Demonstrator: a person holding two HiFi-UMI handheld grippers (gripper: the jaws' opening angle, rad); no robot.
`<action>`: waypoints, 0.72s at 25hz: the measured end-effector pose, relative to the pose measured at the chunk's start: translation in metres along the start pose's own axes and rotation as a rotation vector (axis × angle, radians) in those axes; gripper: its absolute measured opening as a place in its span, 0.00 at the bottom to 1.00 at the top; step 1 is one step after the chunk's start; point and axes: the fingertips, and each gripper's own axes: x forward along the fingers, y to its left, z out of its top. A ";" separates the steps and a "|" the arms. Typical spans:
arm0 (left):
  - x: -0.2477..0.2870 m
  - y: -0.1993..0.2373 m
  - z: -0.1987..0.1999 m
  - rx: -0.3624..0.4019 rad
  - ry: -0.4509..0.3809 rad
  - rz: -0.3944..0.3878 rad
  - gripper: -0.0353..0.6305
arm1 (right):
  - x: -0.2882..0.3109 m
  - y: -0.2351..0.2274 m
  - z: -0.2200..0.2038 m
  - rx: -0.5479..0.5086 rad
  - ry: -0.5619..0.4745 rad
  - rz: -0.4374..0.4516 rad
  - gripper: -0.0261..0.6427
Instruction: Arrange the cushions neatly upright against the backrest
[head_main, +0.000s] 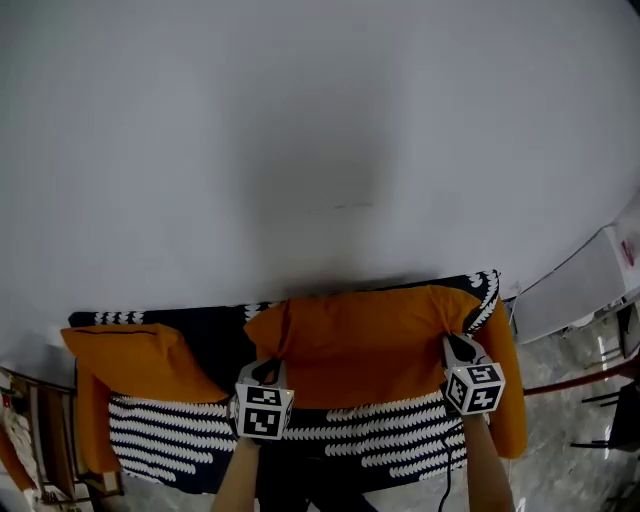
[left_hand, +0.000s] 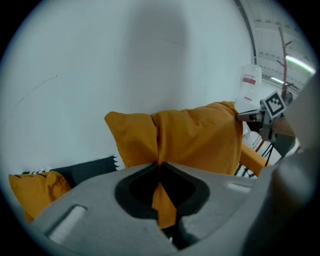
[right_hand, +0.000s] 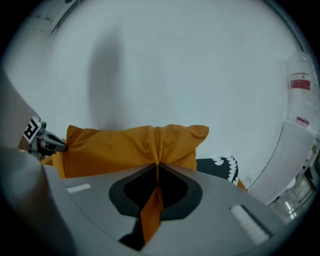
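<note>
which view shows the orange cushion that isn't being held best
The head view: the loose orange cushion shows nearly whole at the sofa's left end. The left gripper view catches only a corner of it at the lower left edge. The right gripper view shows only the held cushion.

My rig, itemised: left gripper (head_main: 265, 368), right gripper (head_main: 457, 347), grey moulded shells, dark recess behind the jaws. White cubes with black square markers: left cube (head_main: 263, 410), right cube (head_main: 474, 387). Thin black cable (head_main: 443, 480) beside my right forearm.
</note>
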 end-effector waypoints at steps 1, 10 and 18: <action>0.006 0.002 -0.006 -0.006 0.011 -0.004 0.09 | 0.007 0.001 -0.003 -0.026 0.016 0.006 0.07; 0.070 -0.003 -0.069 0.012 0.109 -0.056 0.09 | 0.057 -0.009 -0.087 -0.096 0.192 0.012 0.07; 0.083 0.000 -0.080 -0.121 0.114 -0.040 0.09 | 0.071 -0.013 -0.101 0.018 0.183 0.006 0.07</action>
